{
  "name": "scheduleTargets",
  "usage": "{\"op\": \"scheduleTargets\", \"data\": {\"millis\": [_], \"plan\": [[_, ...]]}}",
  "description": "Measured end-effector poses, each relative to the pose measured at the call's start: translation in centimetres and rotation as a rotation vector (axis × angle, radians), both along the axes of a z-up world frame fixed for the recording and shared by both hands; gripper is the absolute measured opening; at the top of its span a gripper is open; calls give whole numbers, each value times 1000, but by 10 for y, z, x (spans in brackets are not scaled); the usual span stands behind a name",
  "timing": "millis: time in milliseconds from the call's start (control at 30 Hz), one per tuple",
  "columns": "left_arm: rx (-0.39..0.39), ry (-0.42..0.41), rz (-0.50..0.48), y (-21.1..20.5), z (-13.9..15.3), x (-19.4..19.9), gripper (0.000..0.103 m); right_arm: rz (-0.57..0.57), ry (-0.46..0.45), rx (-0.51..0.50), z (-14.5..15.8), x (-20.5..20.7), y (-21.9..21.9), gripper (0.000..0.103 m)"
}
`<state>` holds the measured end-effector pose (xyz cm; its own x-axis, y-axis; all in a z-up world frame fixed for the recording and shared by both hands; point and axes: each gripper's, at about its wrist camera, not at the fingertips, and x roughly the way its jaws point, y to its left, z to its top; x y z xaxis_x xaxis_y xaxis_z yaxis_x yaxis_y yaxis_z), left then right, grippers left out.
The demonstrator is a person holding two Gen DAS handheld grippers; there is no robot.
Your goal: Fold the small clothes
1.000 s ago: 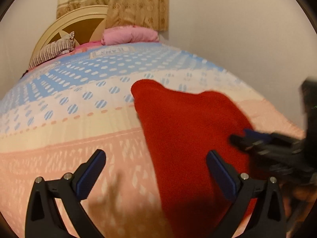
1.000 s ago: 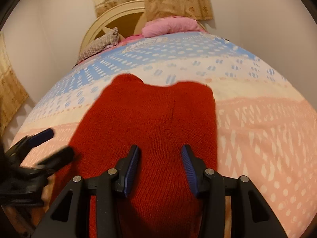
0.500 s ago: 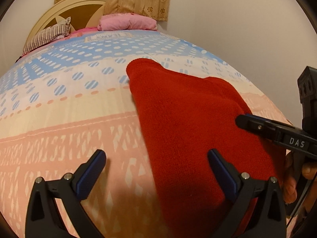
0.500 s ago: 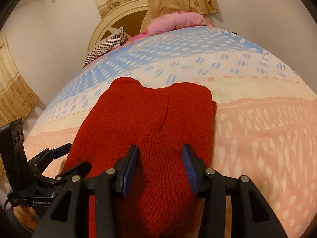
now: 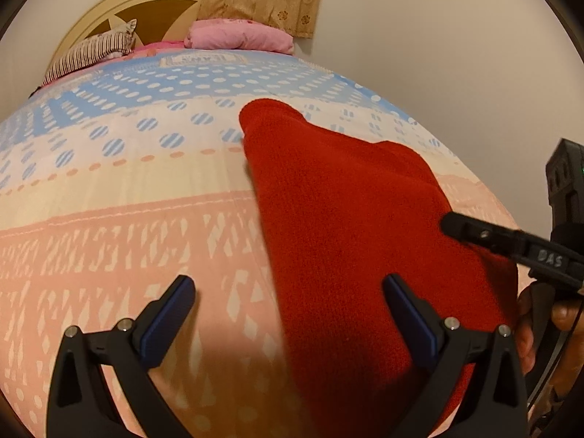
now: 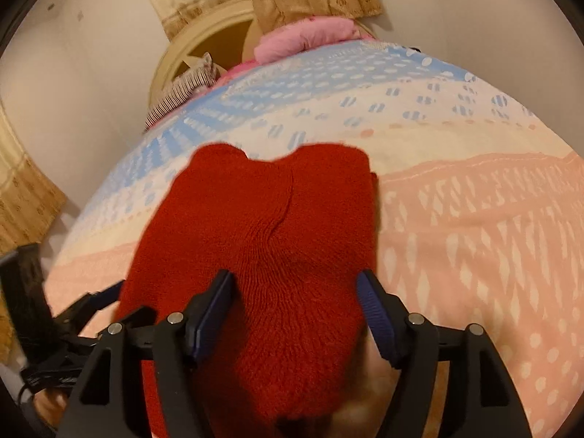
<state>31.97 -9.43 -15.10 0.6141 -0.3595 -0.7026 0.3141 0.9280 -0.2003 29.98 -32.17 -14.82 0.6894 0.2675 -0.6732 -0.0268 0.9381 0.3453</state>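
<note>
A red knit garment (image 5: 343, 219) lies flat on the bed, two rounded ends pointing toward the headboard; it also shows in the right wrist view (image 6: 270, 241). My left gripper (image 5: 288, 310) is open wide, its left finger over bare bedspread and its right finger over the garment's left part. My right gripper (image 6: 295, 314) is open over the garment's near end, holding nothing. The right gripper also shows at the right edge of the left wrist view (image 5: 511, 244), and the left gripper at the lower left of the right wrist view (image 6: 73, 325).
The bed has a patterned bedspread (image 5: 109, 226), pink near me, cream and blue farther off. A pink pillow (image 5: 237, 36) and a striped pillow (image 5: 91, 54) lie by the cream headboard (image 5: 120, 11). Curtains and a plain wall stand behind.
My right gripper has opened wider over the garment's near end. Both grippers have shifted slightly; the garment lies as before.
</note>
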Motion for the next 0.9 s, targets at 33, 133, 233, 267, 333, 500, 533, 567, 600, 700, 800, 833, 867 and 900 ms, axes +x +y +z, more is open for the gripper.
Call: {"op": "scheduleTargets", "data": {"millis": [33, 133, 233, 267, 333, 500, 533, 567, 600, 700, 800, 833, 867, 900], "plan": [[-11, 2, -4, 1, 0, 0, 103, -9, -11, 2, 1, -3, -3, 70], [-45, 9, -23, 2, -1, 0, 103, -64, -19, 39, 0, -4, -22, 70], [-58, 21, -28, 2, -2, 1, 103, -114, 14, 95, -4, 2, -43, 70], [-59, 23, -28, 2, -2, 1, 103, -128, 26, 111, -6, 5, -49, 70], [-60, 23, -29, 1, -2, 1, 103, -134, 47, 124, -10, 11, -56, 70], [-57, 29, -32, 0, -4, 2, 103, -97, 58, 122, -13, 25, -53, 71], [-58, 30, -33, 1, -4, 2, 103, -93, 64, 130, -13, 28, -54, 71], [-61, 32, -33, 1, -4, 2, 103, -86, 72, 148, -14, 31, -55, 71], [-65, 34, -33, 1, -4, 2, 103, -80, 73, 175, -14, 35, -57, 71], [-76, 42, -35, 2, -5, 2, 103, -68, 70, 229, -16, 43, -59, 70], [-78, 43, -36, 2, -6, 3, 103, -36, 68, 274, -19, 52, -57, 70], [-79, 44, -37, 2, -6, 3, 103, -20, 72, 282, -19, 56, -54, 70], [-82, 45, -38, 2, -6, 3, 103, -12, 74, 279, -19, 58, -52, 70], [-83, 46, -38, 3, -6, 3, 103, -5, 76, 266, -19, 61, -49, 70]]}}
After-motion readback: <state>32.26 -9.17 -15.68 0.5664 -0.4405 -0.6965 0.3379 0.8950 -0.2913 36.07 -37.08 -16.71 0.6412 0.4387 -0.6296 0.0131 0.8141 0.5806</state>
